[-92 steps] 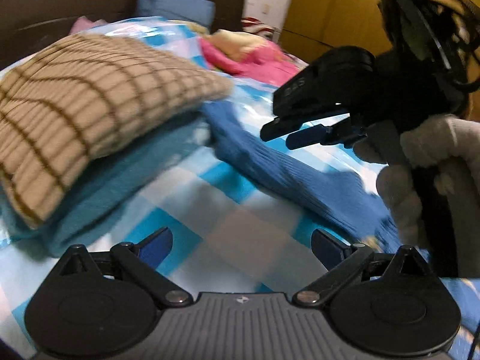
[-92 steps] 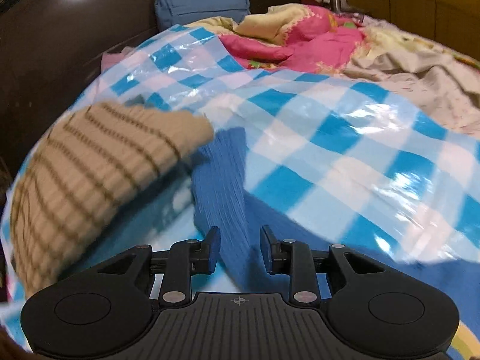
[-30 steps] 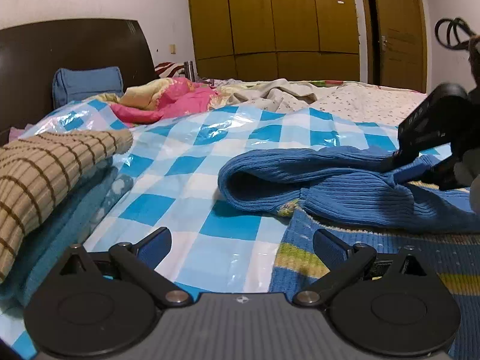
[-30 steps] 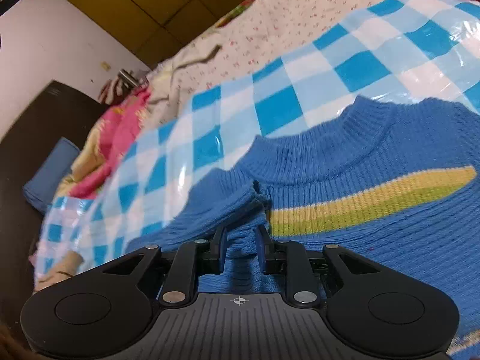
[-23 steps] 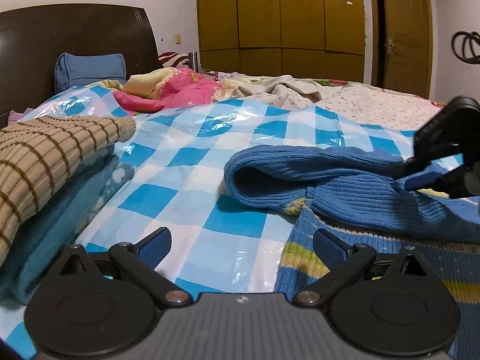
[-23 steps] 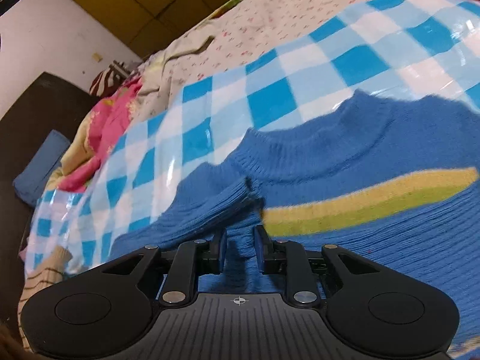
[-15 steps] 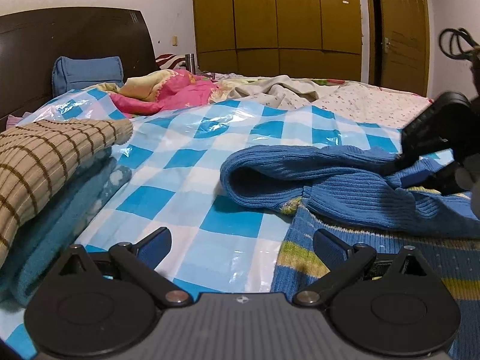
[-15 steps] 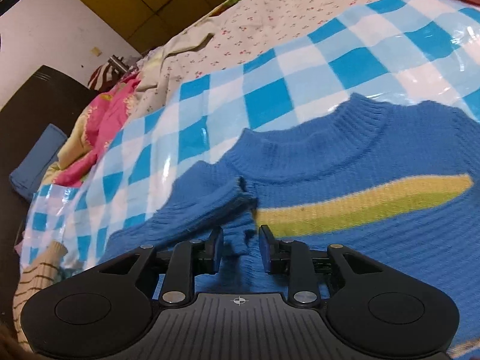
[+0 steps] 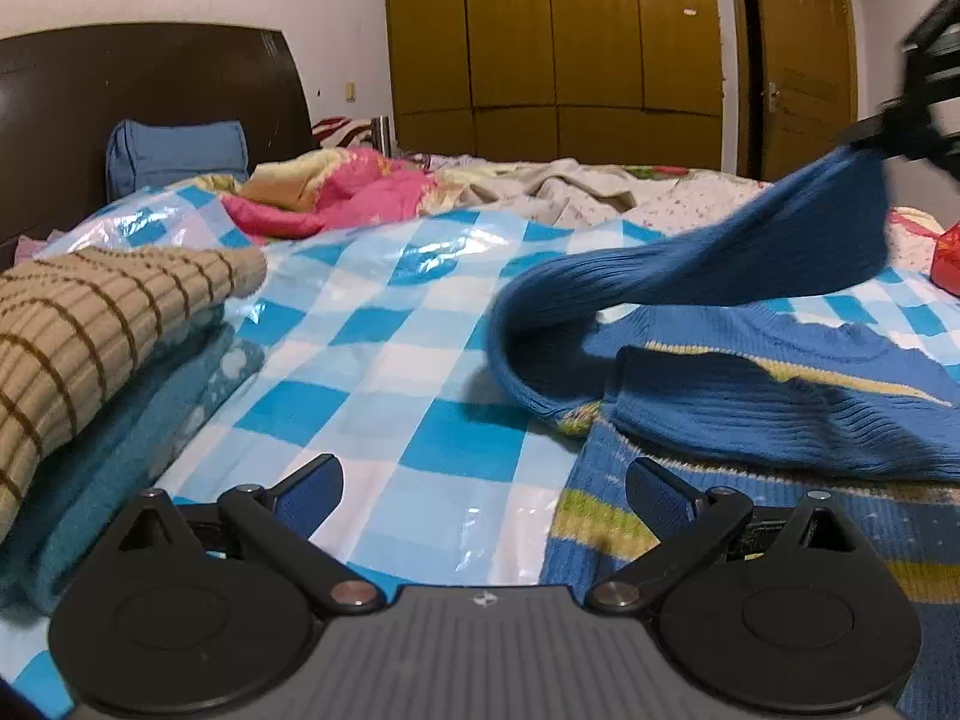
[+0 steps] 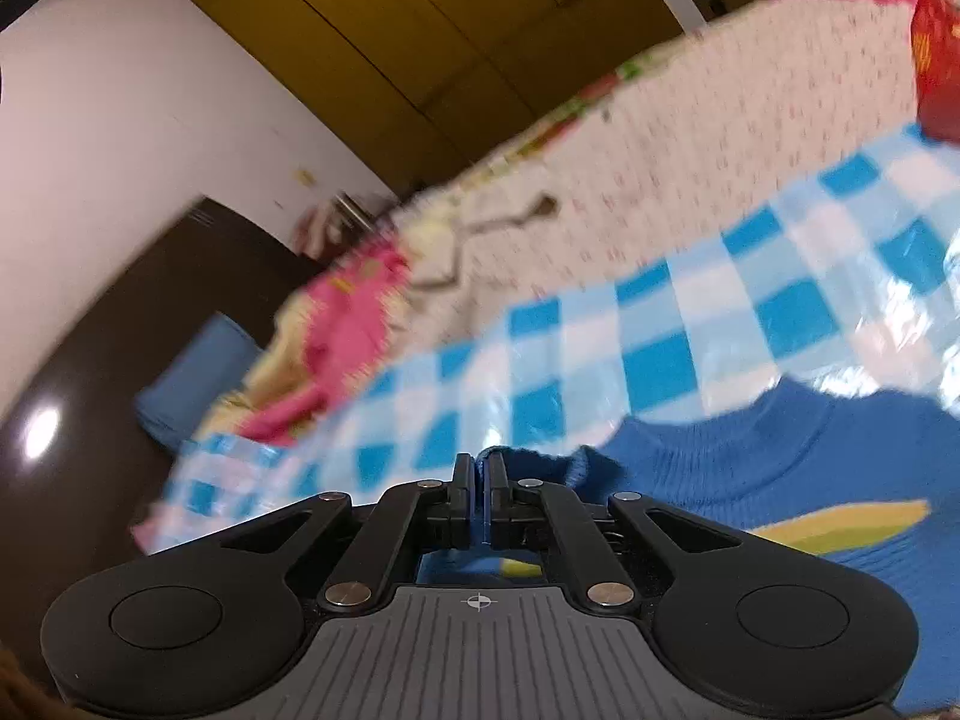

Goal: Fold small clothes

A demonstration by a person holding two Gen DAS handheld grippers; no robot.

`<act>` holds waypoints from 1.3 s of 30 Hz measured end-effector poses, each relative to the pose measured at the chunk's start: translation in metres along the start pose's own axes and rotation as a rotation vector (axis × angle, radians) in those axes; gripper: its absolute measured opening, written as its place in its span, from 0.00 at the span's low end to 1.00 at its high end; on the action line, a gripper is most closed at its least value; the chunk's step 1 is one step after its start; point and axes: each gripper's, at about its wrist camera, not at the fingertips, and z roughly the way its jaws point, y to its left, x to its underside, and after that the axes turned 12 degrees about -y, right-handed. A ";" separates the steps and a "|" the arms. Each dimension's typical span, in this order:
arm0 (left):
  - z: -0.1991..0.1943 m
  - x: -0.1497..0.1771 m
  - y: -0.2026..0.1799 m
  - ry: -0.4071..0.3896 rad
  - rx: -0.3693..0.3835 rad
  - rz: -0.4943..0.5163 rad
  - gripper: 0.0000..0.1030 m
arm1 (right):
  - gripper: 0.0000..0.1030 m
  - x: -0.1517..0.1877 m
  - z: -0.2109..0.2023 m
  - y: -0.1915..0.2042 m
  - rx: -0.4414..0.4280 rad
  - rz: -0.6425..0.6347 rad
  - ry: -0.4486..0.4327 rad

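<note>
Since half a second ago the right claw (image 10: 480, 474) has pinched shut on the blue sweater's (image 9: 780, 420) sleeve (image 9: 690, 267) and raised it — the sleeve now arcs up off the checkered sheet (image 9: 384, 360). Left claw (image 9: 483, 486) hovers wide open and holds nothing, low over the sweater's hem — folded clothes (image 9: 90, 330) lie stacked to its left.

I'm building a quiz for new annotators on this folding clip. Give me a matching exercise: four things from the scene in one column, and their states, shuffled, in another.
Things:
1. left gripper
2. right gripper
3. blue sweater sleeve
4. tan striped knit

States:
A. folded on top of a teal garment
B. lifted off the bed
C. open, holding nothing
D. shut on blue knit fabric

Pairs: 1-C, 2-D, 3-B, 4-A
</note>
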 end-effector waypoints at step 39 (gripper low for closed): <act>-0.004 -0.016 -0.073 -0.066 0.180 0.293 1.00 | 0.20 0.036 -0.101 -0.134 0.291 -0.021 0.004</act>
